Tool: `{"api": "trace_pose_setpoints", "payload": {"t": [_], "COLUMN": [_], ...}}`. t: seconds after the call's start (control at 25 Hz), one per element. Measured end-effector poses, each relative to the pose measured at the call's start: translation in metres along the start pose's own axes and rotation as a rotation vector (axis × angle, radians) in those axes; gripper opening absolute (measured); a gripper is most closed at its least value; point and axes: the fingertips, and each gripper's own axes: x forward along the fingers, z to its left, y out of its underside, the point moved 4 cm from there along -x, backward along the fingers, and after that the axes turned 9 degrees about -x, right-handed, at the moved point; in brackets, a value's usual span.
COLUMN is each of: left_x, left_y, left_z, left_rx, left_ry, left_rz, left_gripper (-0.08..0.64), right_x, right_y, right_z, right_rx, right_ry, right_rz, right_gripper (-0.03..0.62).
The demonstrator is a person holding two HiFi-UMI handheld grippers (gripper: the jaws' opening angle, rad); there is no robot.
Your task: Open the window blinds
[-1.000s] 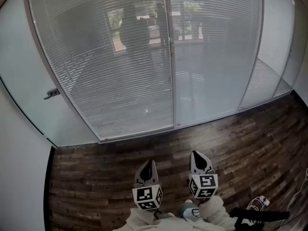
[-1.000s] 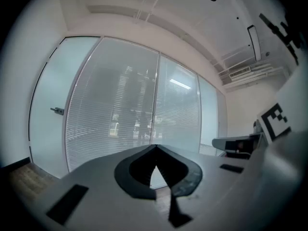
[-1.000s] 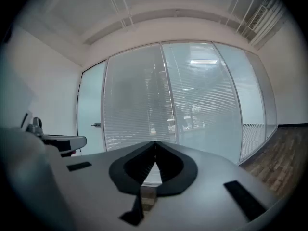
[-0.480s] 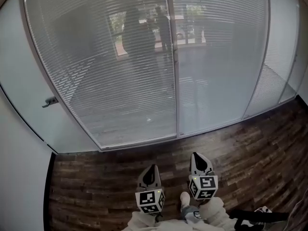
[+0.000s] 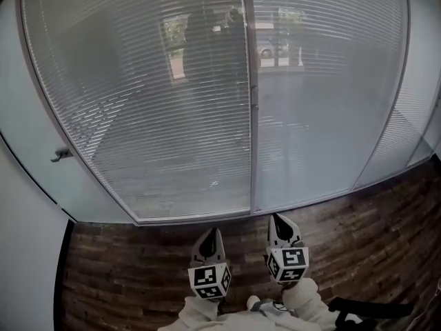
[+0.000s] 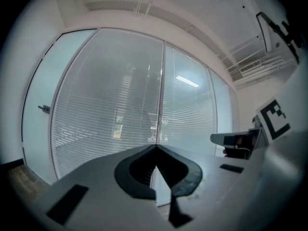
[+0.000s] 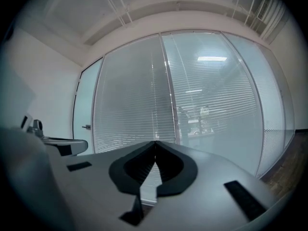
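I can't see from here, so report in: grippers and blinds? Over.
Left gripper shut, empty. Right gripper shut, empty. Blinds down, untouched, ahead of both. Only wood floor between.

We get soft, even daylight through the window blinds (image 5: 151, 116); a pale lamp reflection (image 7: 211, 59) glares right of their middle post (image 5: 251, 116); their outline bows with lens distortion; both gripper views darken at corners.

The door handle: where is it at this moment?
In the head view the door handle sits at the far left, on the frosted glass panel, just left of the closed blinds.
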Motion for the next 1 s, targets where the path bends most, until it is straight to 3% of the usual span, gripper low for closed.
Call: {"api": "trace_pose_setpoints", "payload": {"t": [0.28, 0.64, 1.0], "left_x": [0.095, 0.19, 0.306], "left_y": [-0.023, -0.036, -0.062], "left_z": [-0.006, 0.009, 0.064], "left_rx": [0.004, 0.021, 0.042], "left_ry": [-0.043, -0.012, 0.06], "left_rz": [0.01, -0.003, -0.001], "left_gripper": [0.002, 0.002, 0.002], "right_x": [0.082, 0.167, 0.293], "right_y": [-0.015, -0.015, -0.022], "right_z": [-0.061, -0.075, -0.076], "right_rx": [0.001, 0.004, 0.011], "right_ry": [-0.024, -0.028, 0.028], "right_rz": [-0.003, -0.015, -0.025], "right_gripper": [0.012, 0.012, 0.012]}}
